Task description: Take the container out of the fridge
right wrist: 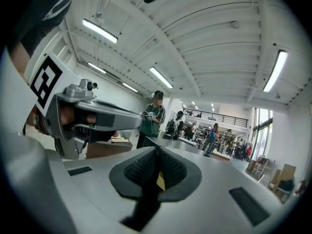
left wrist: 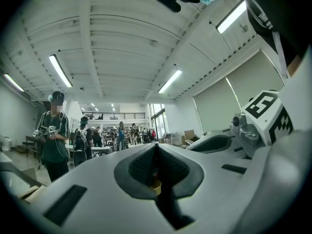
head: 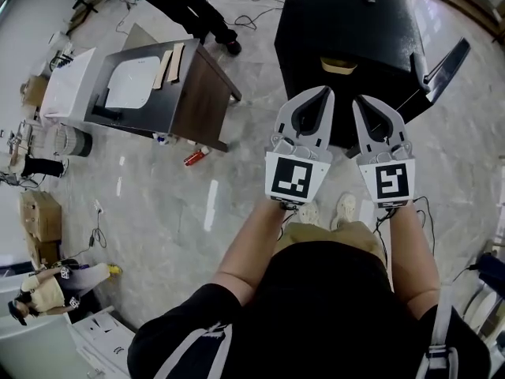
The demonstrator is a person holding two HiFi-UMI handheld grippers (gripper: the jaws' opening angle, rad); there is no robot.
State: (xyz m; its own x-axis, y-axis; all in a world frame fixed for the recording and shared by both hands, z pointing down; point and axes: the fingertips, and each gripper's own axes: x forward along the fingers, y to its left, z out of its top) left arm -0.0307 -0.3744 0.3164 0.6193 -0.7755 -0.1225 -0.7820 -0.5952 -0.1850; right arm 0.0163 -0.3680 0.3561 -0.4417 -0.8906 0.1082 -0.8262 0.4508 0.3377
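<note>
In the head view a low black fridge (head: pixel 347 30) stands on the floor just ahead of me, seen from above. No container shows in any view. My left gripper (head: pixel 322 93) and right gripper (head: pixel 360 101) are held side by side, pointing at the fridge's near side without touching it. Both are shut and hold nothing. In the left gripper view the jaws (left wrist: pixel 156 146) meet with nothing between them, and the right gripper (left wrist: pixel 229 140) shows alongside. The right gripper view has its jaws (right wrist: pixel 157 150) pressed together, with the left gripper (right wrist: pixel 97 118) beside them. Both gripper views look up at the hall and ceiling.
A dark panel (head: pixel 446 60) sticks out at the fridge's right side and a tan piece (head: pixel 339 65) lies on its top. A brown table (head: pixel 201 93) with a white board stands to the left. A person (head: pixel 197 6) stands beyond it. Cables and a small red object (head: pixel 195 158) lie on the floor.
</note>
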